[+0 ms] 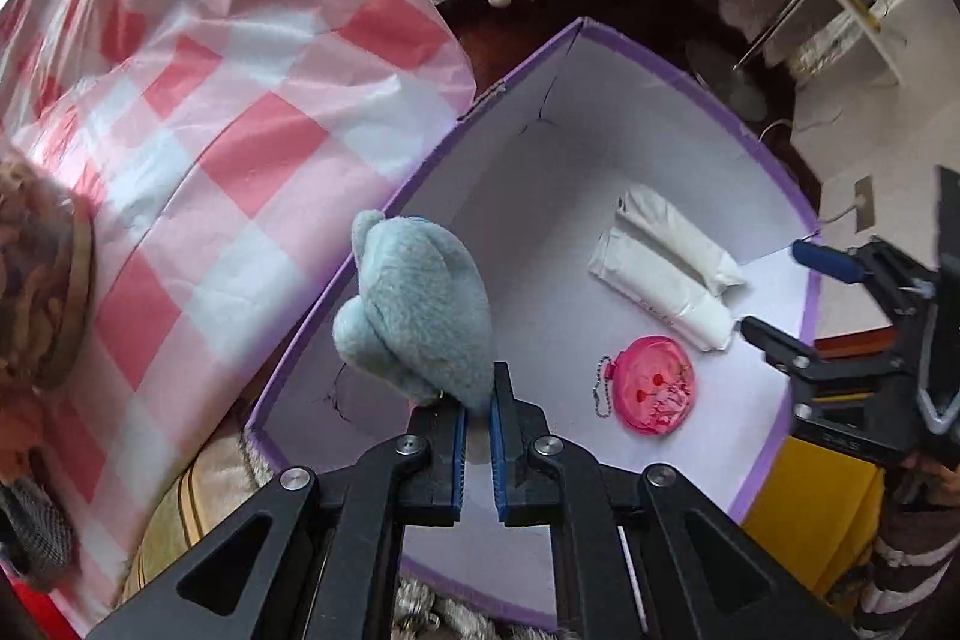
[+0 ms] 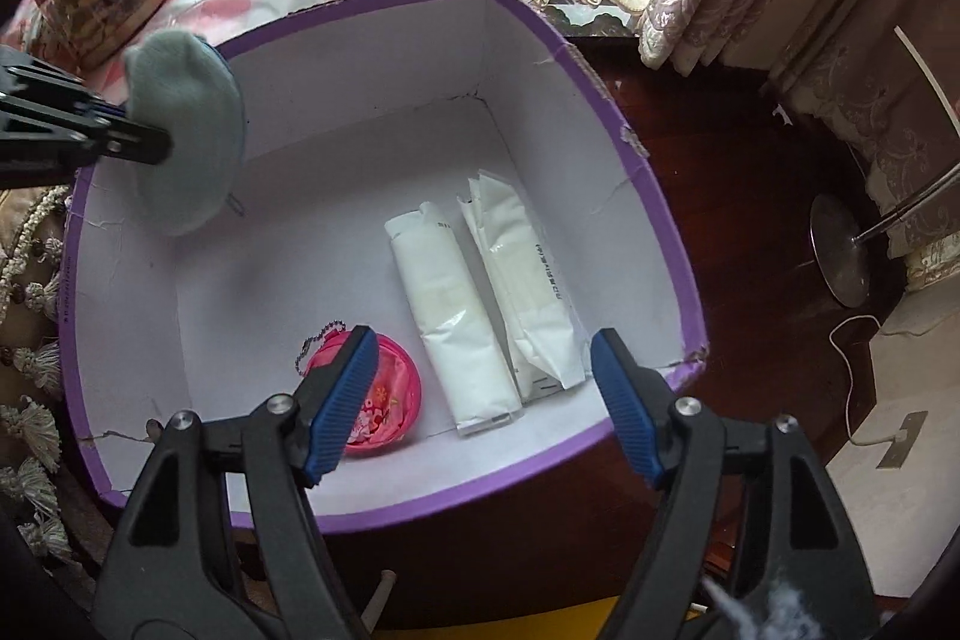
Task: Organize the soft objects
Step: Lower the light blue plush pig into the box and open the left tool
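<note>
Pinched by its edge in the left gripper (image 1: 477, 409), a grey-blue plush toy (image 1: 414, 310) hangs over the purple-rimmed box (image 2: 654, 196) — apparently poised for release beside two white packets (image 2: 486, 304) and a pink pouch (image 2: 390, 400). The right gripper (image 2: 483, 400) hovers, jaws spread wide and empty.

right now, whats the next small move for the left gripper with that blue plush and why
Probably lower it and open: the left gripper is shut on the blue plush, held over the near-left corner of the purple box, where bare floor lies apart from the white packets.
</note>
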The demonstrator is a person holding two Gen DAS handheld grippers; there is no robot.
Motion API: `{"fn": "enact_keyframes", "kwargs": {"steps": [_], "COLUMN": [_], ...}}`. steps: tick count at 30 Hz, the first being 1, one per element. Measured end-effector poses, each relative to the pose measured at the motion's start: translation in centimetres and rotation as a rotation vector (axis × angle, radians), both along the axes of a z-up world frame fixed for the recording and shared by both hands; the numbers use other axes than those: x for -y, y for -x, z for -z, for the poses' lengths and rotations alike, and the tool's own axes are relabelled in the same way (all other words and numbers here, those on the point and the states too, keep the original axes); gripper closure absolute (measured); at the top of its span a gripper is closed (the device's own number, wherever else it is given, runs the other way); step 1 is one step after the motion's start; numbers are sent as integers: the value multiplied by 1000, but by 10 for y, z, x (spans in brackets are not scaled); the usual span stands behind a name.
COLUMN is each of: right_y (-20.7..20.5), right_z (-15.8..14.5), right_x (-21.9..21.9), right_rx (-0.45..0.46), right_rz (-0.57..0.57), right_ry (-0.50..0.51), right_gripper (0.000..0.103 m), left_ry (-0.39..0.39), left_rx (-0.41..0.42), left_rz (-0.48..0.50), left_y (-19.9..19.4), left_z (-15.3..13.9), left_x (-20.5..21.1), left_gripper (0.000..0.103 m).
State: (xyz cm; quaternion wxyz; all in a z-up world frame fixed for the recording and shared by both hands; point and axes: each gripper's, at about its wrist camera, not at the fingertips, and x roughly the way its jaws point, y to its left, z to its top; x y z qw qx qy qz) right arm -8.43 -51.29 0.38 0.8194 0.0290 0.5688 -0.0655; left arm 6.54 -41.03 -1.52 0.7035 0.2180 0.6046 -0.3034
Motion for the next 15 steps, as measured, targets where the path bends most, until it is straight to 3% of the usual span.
{"fn": "enact_keyframes", "kwargs": {"steps": [3, 5, 9, 15], "right_y": [15, 10, 14, 11], "right_z": [0, 8, 7, 13], "right_x": [6, 9, 13, 10], "right_rx": [30, 36, 42, 59], "right_rz": [44, 57, 60, 61], "right_ry": [-29, -39, -40, -62], "right_gripper": [27, 27, 27, 27], "left_ry": [-104, -116, -45, 127], "left_rx": [46, 81, -14, -75], "left_rz": [29, 24, 41, -27], "left_y": [-1, -5, -5, -15], "left_z": [28, 44, 64, 19], "left_x": [43, 75, 112, 59], "left_gripper": [96, 93, 86, 66]}}
